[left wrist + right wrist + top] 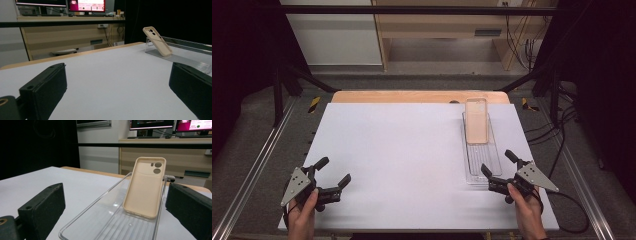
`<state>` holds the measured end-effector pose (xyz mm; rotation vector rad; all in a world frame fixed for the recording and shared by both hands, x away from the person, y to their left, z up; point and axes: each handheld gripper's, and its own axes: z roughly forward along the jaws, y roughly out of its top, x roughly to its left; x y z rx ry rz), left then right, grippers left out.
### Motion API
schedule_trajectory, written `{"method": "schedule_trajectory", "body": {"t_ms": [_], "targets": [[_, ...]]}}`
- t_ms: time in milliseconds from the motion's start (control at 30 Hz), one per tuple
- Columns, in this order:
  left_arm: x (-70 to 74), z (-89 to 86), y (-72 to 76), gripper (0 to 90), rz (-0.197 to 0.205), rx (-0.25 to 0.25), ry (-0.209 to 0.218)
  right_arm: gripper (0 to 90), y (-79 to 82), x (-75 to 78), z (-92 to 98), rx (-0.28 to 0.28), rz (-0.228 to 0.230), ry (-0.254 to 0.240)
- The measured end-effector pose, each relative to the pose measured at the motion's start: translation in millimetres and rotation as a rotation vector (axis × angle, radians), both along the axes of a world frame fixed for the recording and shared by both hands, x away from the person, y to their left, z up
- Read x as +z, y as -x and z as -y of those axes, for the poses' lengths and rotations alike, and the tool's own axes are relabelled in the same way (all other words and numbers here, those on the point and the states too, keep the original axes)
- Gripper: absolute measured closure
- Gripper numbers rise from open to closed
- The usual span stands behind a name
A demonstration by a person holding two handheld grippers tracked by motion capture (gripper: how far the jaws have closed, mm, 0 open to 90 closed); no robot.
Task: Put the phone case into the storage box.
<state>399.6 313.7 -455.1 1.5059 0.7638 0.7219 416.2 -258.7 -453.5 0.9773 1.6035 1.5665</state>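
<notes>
Case (476, 121): beige phone case at about 1 o'clock on the table (402, 165), leaning with its top end raised against the far wall of the tray (483, 176); its foot rests on the ribbed tray floor.
Why it leans: likely propped so that its long edges stand free of the floor and the tongs can close across them.
Tray: clear, long and narrow, running from 1 o'clock towards 4 o'clock; its near end lies just beside the right tongs.
Right tongs (497, 170): at 4 o'clock, released, jaws wide apart and grasping nothing; they point along the tray at the case, which in the right gripper view (146, 187) sits between the two jaws but farther off, not touched.
Left tongs (334, 172): at 8 o'clock, released and empty, resting low at the near edge, well apart from the case; probably parked while the right side works.
Left gripper view: case (157, 41) seen side-on, tilted, far off to the right.
Hard to make out: the tray's clear walls nearly vanish against the white table; whether the case's top edge touches the wall or a lip on it, I cannot tell.
Cut off: both forearms at the bottom edge of the high view; the jaw tips at the edges of the gripper views.
</notes>
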Motion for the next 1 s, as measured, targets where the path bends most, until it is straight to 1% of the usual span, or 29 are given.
{"method": "schedule_trajectory", "body": {"t_ms": [233, 267, 467, 600, 733, 767, 933, 1000], "targets": [[0.7, 0.7, 0.5, 1.0, 0.010, -0.003, 0.004, 2.7, -5.2, -1.7, -3.0, 0.003, -0.001, 0.000], [0.7, 0.9, 0.7, 1.0, 0.011, -0.004, 0.004, 2.7, -5.7, -2.1, -4.0, 0.003, -0.007, -0.004], [0.9, 1.2, 0.8, 1.0, 0.017, -0.005, -0.003, 2.8, -10.3, -3.9, -5.1, -0.010, -0.010, -0.009], [0.9, 1.5, 1.0, 1.0, 0.021, -0.007, -0.004, 3.0, -12.3, -5.1, -4.0, -0.026, -0.030, -0.003], [0.7, 2.0, 1.0, 1.0, 0.022, -0.008, -0.005, 3.5, -13.7, -7.6, -3.0, -0.043, -0.063, 0.000], [0.7, 1.9, 1.0, 1.0, 0.022, -0.008, -0.005, 3.6, -14.1, -8.5, -2.5, -0.046, -0.074, -0.001], [0.3, 1.9, 1.1, 1.0, 0.020, -0.006, -0.003, 4.0, -13.3, -9.5, 0.4, -0.057, -0.096, -0.018], [0.2, 2.1, 0.9, 1.0, 0.019, -0.008, -0.004, 4.2, -12.3, -9.8, 1.9, -0.066, -0.114, -0.022]]}}
